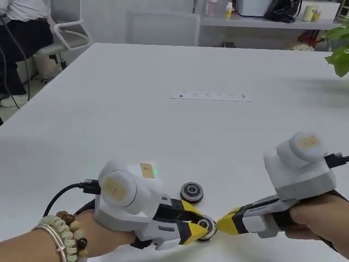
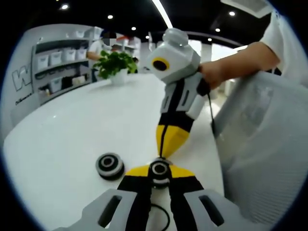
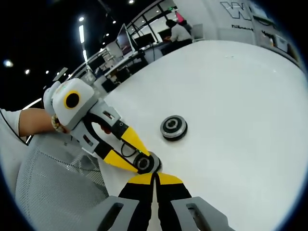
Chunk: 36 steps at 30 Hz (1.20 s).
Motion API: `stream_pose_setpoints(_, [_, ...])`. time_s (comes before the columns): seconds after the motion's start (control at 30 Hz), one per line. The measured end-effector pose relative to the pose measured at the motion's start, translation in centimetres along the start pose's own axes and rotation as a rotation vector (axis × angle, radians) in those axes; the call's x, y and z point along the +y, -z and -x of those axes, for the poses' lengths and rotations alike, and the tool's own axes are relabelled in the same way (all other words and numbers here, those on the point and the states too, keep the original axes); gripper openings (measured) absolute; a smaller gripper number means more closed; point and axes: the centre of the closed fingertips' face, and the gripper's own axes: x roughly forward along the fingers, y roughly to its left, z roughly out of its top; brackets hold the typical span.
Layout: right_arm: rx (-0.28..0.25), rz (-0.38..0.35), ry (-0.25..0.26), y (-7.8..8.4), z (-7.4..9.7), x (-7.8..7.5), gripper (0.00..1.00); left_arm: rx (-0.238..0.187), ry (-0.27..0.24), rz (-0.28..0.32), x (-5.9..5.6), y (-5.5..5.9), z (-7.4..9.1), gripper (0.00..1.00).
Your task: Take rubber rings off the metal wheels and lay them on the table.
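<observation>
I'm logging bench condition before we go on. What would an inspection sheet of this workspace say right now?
Surface: white table, smooth.
Job's things: one metal wheel clamped in the left gripper; second wheel lies flat on the table close by.
Clutter: flat strip mid-table.
Grippers: left gripper shut on the wheel; right gripper shut, tips against that wheel's edge.
Cables: black cable trails from the left gripper; another lead at the right gripper.
Surroundings: plant, chair, seated person, shelf.
</observation>
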Motion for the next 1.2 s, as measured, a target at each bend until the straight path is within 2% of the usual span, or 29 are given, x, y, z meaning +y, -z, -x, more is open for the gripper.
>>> stream_pose_setpoints(0.17, [-0.009, -0.048, -0.009, -0.07, -0.03, -0.07, 0.00, -0.001, 0.000, 0.001, 0.06, 0.01, 0.03, 0.14])
stream_pose_setpoints(0.27, [-0.007, -0.019, -0.009, -0.08, -0.08, 0.06, 0.00, 0.000, -0.002, 0.002, 0.06, 0.01, 0.05, 0.14])
stream_pose_setpoints(0.37, [-0.008, -0.029, -0.007, -0.13, -0.13, 0.07, 0.00, 0.002, -0.005, 0.002, 0.09, 0.02, 0.09, 0.14])
stream_pose_setpoints(0.53, [-0.024, -0.087, -0.024, -0.40, -0.09, 0.19, 0.00, 0.005, -0.006, 0.001, 0.10, 0.03, 0.08, 0.14])
stream_pose_setpoints(0.83, [-0.019, -0.127, -0.028, -0.41, -0.10, 0.49, 0.00, 0.008, -0.001, -0.001, 0.06, 0.02, 0.07, 0.14])
stream_pose_setpoints(1.2, [-0.037, -0.153, -0.010, -0.78, -0.16, 0.17, 0.00, 0.013, -0.019, -0.004, 0.48, -0.01, -0.01, 0.14])
